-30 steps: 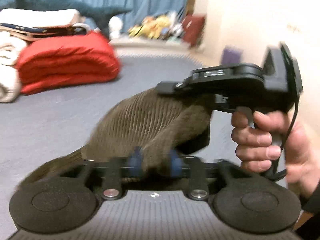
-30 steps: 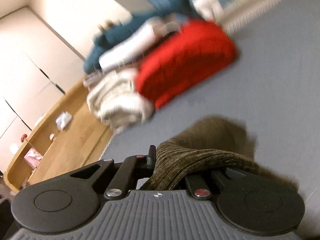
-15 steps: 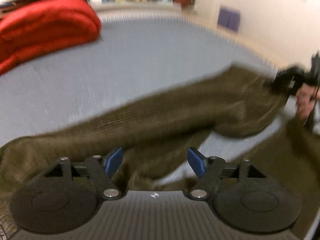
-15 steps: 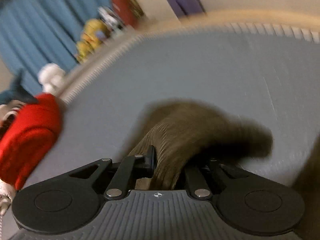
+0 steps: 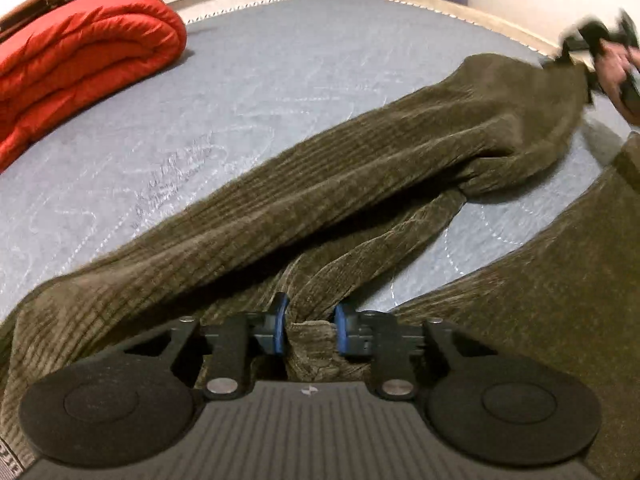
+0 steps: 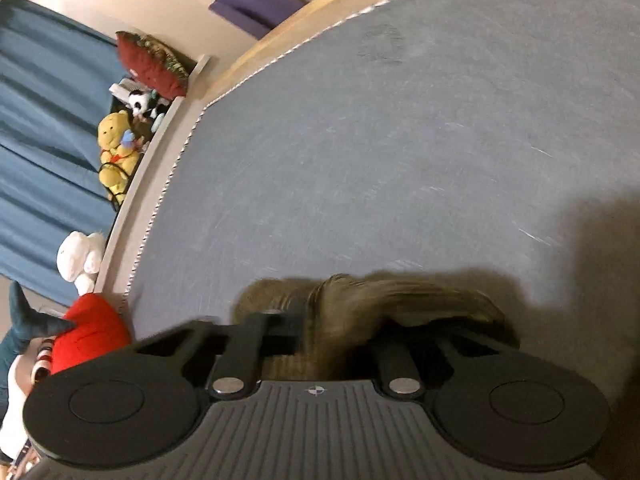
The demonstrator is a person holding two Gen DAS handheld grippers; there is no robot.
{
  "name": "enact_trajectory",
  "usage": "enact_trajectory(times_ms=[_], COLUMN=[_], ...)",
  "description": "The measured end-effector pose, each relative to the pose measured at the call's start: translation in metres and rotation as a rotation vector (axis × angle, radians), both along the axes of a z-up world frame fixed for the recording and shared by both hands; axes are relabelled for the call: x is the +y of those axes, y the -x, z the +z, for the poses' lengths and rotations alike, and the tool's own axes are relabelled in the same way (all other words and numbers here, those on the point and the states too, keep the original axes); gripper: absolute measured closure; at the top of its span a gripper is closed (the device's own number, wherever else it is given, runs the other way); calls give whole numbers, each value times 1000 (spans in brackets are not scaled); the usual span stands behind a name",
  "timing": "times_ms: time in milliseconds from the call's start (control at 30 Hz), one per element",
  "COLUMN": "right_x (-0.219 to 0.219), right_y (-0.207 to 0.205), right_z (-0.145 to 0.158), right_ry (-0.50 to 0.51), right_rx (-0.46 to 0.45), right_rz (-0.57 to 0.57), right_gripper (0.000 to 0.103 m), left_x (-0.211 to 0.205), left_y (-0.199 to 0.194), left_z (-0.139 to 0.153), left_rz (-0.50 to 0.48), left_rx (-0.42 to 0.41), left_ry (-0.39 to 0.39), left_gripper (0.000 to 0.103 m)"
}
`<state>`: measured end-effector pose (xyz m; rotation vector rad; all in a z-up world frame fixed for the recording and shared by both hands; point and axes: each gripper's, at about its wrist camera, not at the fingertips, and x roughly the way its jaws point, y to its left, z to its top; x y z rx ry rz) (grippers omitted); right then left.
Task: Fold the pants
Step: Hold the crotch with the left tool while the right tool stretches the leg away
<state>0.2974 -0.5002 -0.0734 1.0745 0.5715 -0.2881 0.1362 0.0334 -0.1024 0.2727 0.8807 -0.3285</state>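
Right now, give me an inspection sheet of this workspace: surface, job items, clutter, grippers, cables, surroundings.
Surface: grey mattress, quilted.
Job's things: olive corduroy pants stretched out between both grippers.
Clutter: folded red duvet at the far left.
Grippers: left gripper shut on pants; right gripper shut on pants, blurred.
Cables: nothing seen.
Surroundings: blue curtain, yellow plush bear, white plush toy.

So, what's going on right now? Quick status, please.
Left gripper shut on pants. Right gripper shut on the far end. Pants stretched across mattress. Red blanket well clear.
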Motion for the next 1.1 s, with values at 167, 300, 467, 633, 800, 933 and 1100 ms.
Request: enact_trajectory(times_ms=[167,300,467,633,800,933,1100], right_x=[30,44,25,-12,-32,-44,-48], right_y=[-44,-34,-36,-45,-33,-31,-53], right_z=[107,180,137,4,-13,-10,18], right_ry=[180,342,551,379,233,151,174], right_rx=[-219,-404,-183,277,207,183,99], right_rz=[129,122,101,207,137,83,115], right_gripper=[100,100,99,92,82,81,96], left_x=[5,1,5,6,6,5,4], left_y=[4,11,14,18,18,17,18], left_z=[17,25,17,16,18,18,17], left_rz=[13,-26,-76,-124,-144,-136,-141], left_rx=[-13,-34,26,76,94,97,96], left_ry=[63,57,62,65,67,60,53], left_gripper=[79,79,79,78,77,77,77])
